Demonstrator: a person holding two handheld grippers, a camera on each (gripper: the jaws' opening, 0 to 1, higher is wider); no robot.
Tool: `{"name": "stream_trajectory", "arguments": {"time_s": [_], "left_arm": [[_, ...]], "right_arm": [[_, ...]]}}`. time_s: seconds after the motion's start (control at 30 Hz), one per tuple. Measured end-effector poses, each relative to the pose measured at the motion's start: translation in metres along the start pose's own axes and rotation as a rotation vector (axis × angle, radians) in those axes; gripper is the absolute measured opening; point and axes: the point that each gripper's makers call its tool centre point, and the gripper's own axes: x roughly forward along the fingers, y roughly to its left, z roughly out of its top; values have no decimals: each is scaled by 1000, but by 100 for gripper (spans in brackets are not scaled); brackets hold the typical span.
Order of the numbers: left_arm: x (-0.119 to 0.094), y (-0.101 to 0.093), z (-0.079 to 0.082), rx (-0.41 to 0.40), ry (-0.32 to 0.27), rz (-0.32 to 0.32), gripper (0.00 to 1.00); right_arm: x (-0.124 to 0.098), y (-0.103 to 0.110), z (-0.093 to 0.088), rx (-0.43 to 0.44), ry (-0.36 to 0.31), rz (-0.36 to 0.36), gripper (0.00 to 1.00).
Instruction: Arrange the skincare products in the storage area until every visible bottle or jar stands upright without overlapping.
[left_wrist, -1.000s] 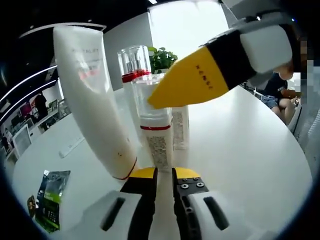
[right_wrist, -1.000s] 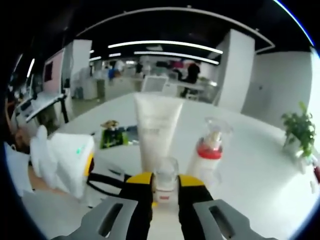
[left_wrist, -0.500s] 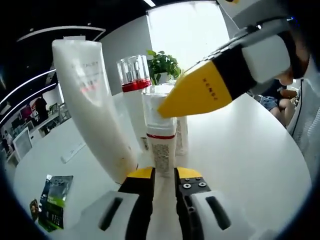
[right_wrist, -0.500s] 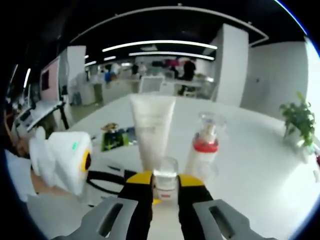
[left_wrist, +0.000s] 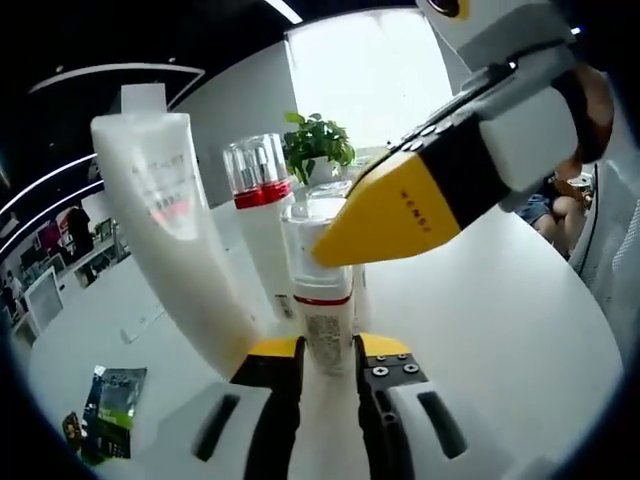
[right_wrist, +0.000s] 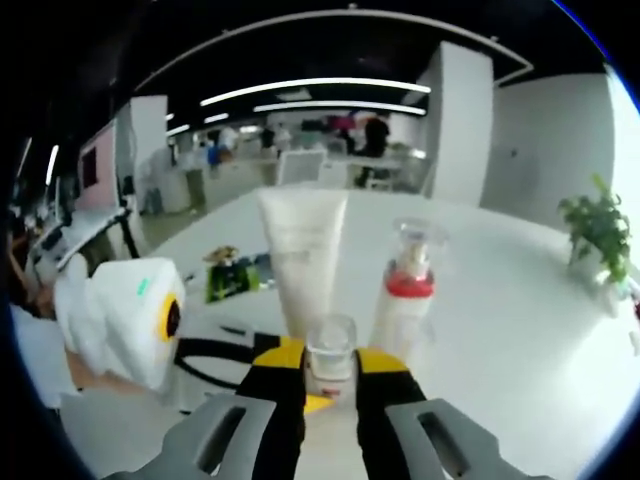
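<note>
Both hand-held grippers clamp one small bottle (left_wrist: 322, 300): left hand-held gripper (left_wrist: 327, 352) low, right hand-held gripper (right_wrist: 330, 362) at cap (right_wrist: 330, 345); uneven release risks toppling it into white tube (left_wrist: 175, 240) just beside, left.

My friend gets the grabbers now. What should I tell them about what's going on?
Right gripper: shut on the small clear-capped bottle's cap.
Left gripper: jaws at the same bottle's base, grip unclear.
White tube and red-collared pump bottle stand upright behind it on the white table.
Done: all three look upright.
Left: probably set the small bottle clear of its neighbours, release.
</note>
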Motion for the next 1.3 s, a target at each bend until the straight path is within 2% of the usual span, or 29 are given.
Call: {"name": "stream_trajectory", "arguments": {"time_s": [0.23,0.7,0.93,1.07,1.1,1.2,1.3], "left_arm": [[-1,1,7,-11,-33,-4,22],[2,1,9,-44,-39,-12,21],[3,4,8,-46,-39,-12,21],[3,5,7,-68,-43,-15,21],[3,6,6,-72,-43,-13,21],[2,11,4,-89,-41,-8,21],[2,9,4,-87,-44,-14,21]], "right_arm": [[1,2,0,8,10,5,12],[3,-2,1,-3,14,4,12],[3,-5,5,-27,-13,3,13],[-5,-7,14,-50,-50,2,14],[-9,-8,22,-61,-89,-1,13],[-18,-16,34,-104,-133,-27,11],[-28,-28,44,-83,-169,-41,9]]}}
